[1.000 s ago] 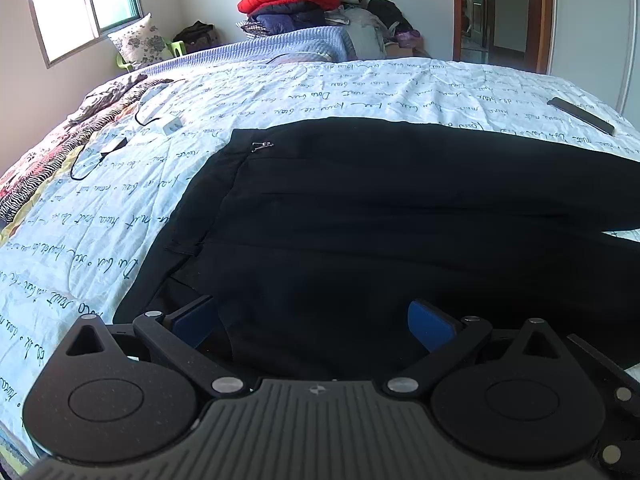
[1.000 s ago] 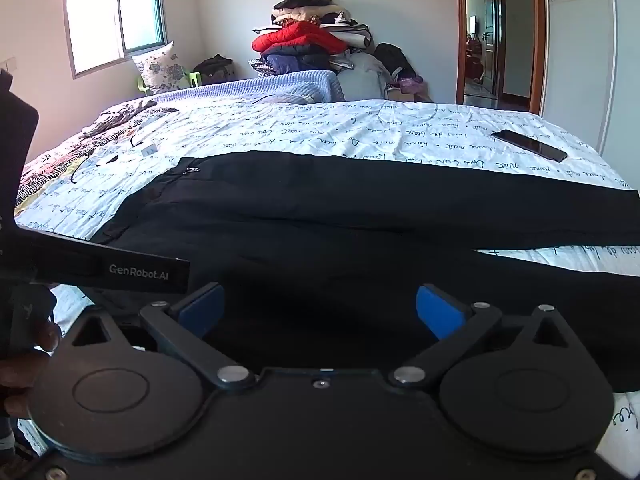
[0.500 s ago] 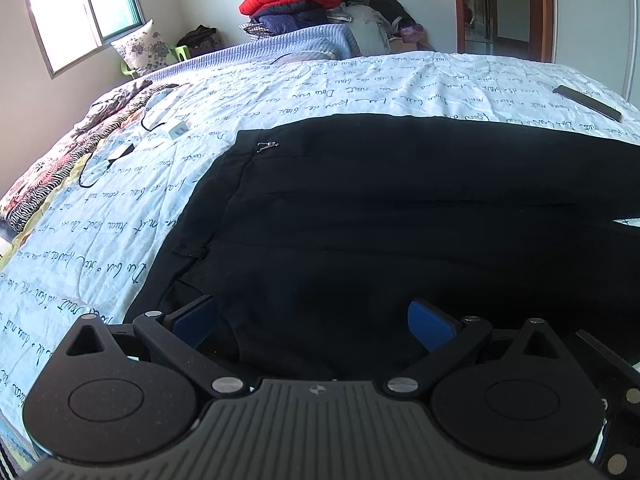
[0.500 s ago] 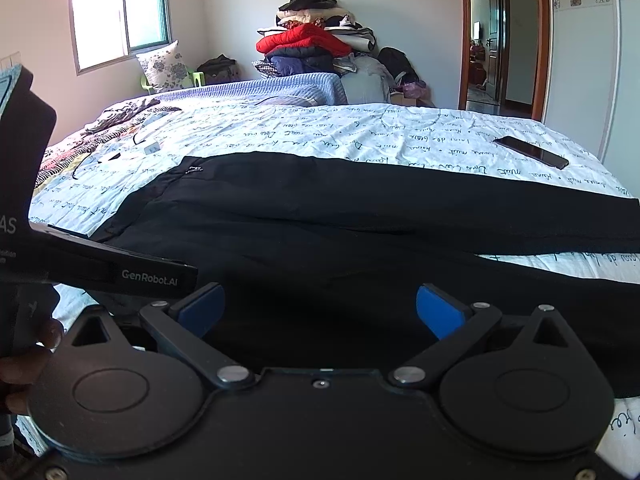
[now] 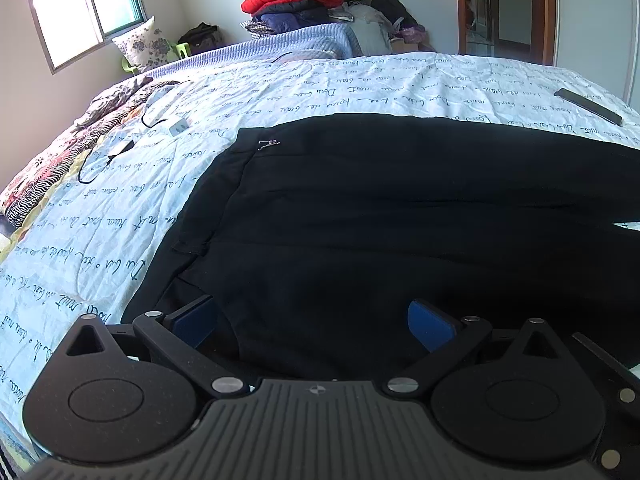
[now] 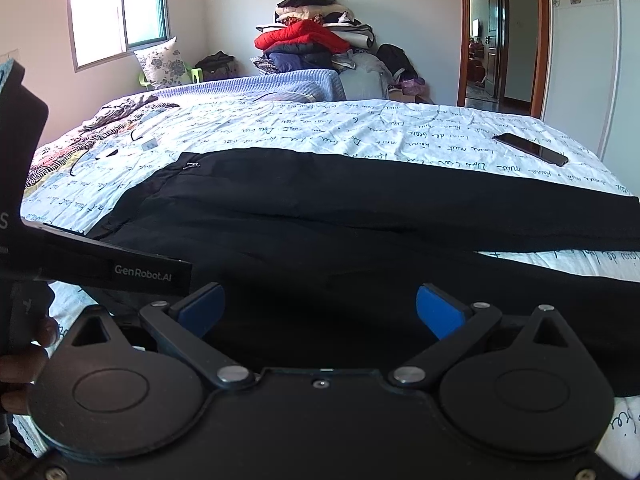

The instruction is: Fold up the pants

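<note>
A bed (image 6: pixel 400 128) in a script-printed white quilt carries black pants (image 6: pixel 360 216) at centre, a dark phone (image 6: pixel 530 149) at two o'clock, and cables (image 5: pixel 120 148) at ten o'clock.

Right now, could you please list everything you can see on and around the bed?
Black fabric pants: one, spread flat across the bed.
White script-printed bedspread: one, covering the bed.
Black flat phone: one, far right of the bed.
Small white charger block: one, with black cable, left.
Floral pillow: one, under the window.
Red padded jacket: one, in the clothes pile.
Left hand-held gripper: open, over the pants.
Right hand-held gripper: open, over the pants.
</note>
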`<state>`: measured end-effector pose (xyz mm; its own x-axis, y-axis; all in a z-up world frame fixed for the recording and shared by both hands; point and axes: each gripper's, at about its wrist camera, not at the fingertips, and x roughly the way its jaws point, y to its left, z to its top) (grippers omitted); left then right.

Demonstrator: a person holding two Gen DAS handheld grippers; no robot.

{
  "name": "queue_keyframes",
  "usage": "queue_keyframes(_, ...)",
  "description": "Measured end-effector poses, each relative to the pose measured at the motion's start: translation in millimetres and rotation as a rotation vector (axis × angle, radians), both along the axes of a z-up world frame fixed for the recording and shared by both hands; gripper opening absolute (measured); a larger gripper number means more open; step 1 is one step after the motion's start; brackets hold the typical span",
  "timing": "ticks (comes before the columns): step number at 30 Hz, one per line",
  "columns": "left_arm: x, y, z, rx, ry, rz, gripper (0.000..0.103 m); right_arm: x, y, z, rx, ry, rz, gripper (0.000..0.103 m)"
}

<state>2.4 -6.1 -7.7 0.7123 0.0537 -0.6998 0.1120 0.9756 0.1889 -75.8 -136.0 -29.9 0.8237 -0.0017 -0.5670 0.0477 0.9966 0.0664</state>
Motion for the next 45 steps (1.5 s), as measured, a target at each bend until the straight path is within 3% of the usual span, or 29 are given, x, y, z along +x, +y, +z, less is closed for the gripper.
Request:
queue_keyframes(16, -3, 5, 3, -0.075, -0.032, -0.027, 0.103, 2, -1, -4, 0.025, 0.01, -0.003, 0.103)
queue_keyframes(23, 2, 11, 4, -0.146, -0.021, -0.022, 0.102, 3, -2, -5, 0.024, 0.008, -0.013, 0.103)
queue_keyframes(41, 11, 7, -4, -0.064, -0.005, -0.009, 0.103, 2, -8, 1, 0.044, -0.081, 0.033, 0.103)
queue_keyframes(45, 16, 9, -7, -0.057, 0.005, 0.005, 0.103, 9, -11, 0, 0.055, -0.057, 0.011, 0.103)
